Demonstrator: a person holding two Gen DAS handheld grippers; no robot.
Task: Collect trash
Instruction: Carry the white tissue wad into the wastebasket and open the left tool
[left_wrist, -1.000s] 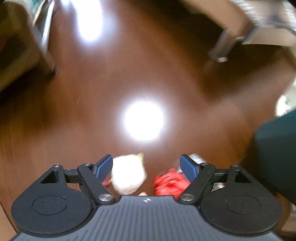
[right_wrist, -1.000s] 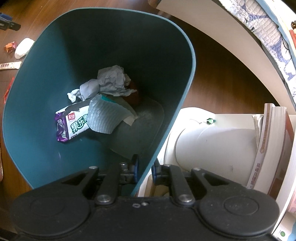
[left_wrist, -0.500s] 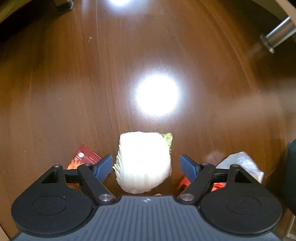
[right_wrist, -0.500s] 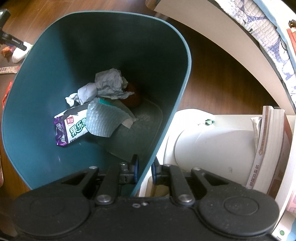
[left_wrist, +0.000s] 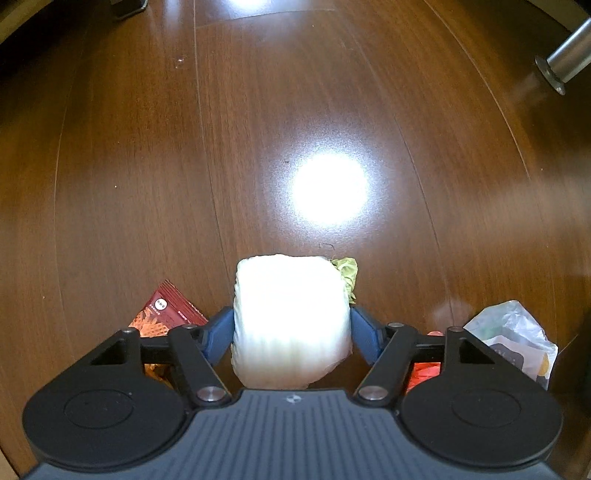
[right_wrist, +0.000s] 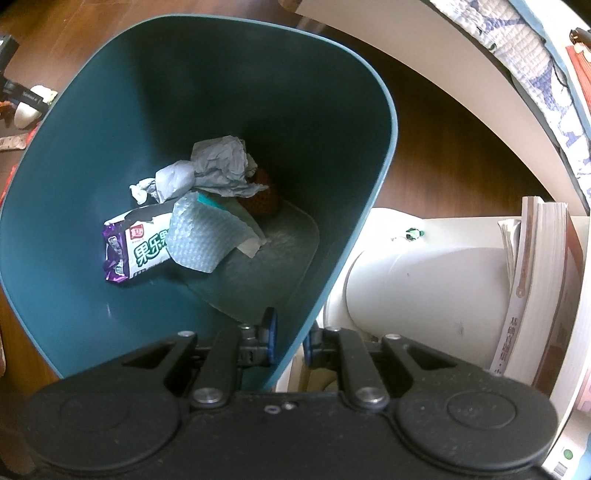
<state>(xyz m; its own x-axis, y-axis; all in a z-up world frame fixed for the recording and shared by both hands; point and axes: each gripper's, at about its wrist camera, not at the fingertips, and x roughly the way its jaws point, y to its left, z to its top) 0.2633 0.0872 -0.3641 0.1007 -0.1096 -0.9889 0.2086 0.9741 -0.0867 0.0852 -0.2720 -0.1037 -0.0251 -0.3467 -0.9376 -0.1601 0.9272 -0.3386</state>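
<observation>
My left gripper (left_wrist: 291, 328) is shut on a white chunk of cabbage (left_wrist: 290, 317) with a green leaf edge, on the brown wood floor. A red snack wrapper (left_wrist: 166, 314) lies left of it; a red wrapper (left_wrist: 424, 373) and a clear plastic bag (left_wrist: 513, 336) lie to the right. My right gripper (right_wrist: 290, 341) is shut on the rim of a teal trash bin (right_wrist: 74, 184), tilted toward me. Inside the bin lie crumpled paper (right_wrist: 218, 166), a purple snack packet (right_wrist: 136, 251) and a bubble-wrap sheet (right_wrist: 203, 240).
A metal furniture leg (left_wrist: 565, 59) stands at the far right of the floor. Beside the bin are a white rounded appliance (right_wrist: 424, 284), upright books (right_wrist: 535, 295) and a bed edge (right_wrist: 480, 74). The cabbage and left gripper show far left (right_wrist: 27, 110).
My left gripper swung down over the cabbage and its fingers closed in from wide open to pressing both sides. The right gripper kept hold of the bin, which shifted slightly.
</observation>
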